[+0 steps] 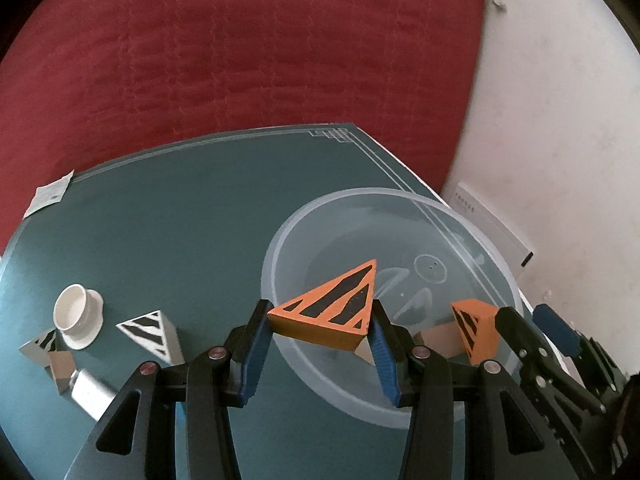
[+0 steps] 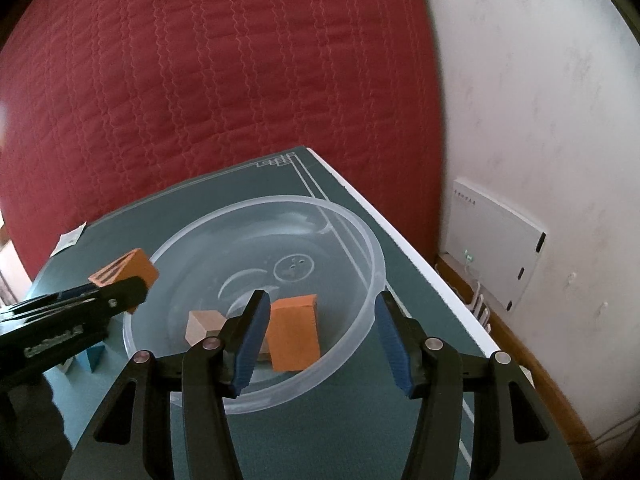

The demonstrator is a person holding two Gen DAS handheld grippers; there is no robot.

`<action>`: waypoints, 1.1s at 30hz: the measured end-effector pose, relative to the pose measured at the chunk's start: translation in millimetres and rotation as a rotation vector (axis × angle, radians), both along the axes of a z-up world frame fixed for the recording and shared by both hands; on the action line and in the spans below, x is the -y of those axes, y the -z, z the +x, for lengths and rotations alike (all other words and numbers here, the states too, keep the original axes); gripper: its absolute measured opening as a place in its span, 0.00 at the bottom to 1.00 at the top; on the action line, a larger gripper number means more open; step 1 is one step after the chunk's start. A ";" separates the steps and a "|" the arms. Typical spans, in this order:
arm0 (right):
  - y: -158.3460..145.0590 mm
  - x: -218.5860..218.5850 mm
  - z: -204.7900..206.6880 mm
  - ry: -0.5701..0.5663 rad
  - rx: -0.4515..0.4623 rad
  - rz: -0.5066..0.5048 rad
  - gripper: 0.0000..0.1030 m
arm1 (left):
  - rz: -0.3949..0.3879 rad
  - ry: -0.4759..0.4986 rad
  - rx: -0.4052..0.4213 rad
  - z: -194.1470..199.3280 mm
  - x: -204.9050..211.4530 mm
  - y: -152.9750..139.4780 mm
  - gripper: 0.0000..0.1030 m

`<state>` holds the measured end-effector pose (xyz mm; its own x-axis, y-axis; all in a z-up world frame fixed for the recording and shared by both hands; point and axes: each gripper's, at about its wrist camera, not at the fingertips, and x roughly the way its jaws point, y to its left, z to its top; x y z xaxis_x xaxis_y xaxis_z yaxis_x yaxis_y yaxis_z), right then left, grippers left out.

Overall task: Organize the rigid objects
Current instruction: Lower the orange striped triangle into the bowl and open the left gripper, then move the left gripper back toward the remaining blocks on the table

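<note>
Over green table, left tongs grip orange wedge crosswise.

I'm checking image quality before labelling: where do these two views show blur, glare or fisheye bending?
Left wrist: sharp; table edge bows; faint sheen on clear bowl. Right wrist: soft blur on the bedspread, bright flare at left border, wall curves with the lens.

An orange wedge with black stripes is hanging over the near rim of a clear plastic bowl at lower centre. A second orange wedge and a tan block are lying inside, while a white striped wedge is sitting lower left.
</note>
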<state>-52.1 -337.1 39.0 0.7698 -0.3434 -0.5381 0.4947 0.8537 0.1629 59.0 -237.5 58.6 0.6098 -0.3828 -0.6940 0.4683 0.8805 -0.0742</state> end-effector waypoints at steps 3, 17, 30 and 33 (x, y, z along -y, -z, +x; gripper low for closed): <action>0.7 0.8 0.8 -0.004 0.000 0.005 0.55 | -0.001 -0.016 0.003 2.7 -1.2 3.3 0.80; -0.1 -0.4 1.0 -0.003 0.000 0.006 0.55 | 0.030 -0.080 0.016 -1.0 -23.4 10.8 0.89; 0.1 -0.8 2.7 -0.001 0.000 0.007 0.61 | 0.056 -0.131 0.046 -12.5 -39.5 10.9 0.99; 0.1 -2.2 2.6 0.002 0.000 0.010 0.61 | 0.051 -0.146 0.035 -14.0 -45.6 11.4 0.99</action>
<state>-49.5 -334.8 38.9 0.7692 -0.3390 -0.5416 0.4960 0.8511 0.1718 45.0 -191.9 47.2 0.6803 -0.2528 -0.6880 0.3365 0.9416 -0.0133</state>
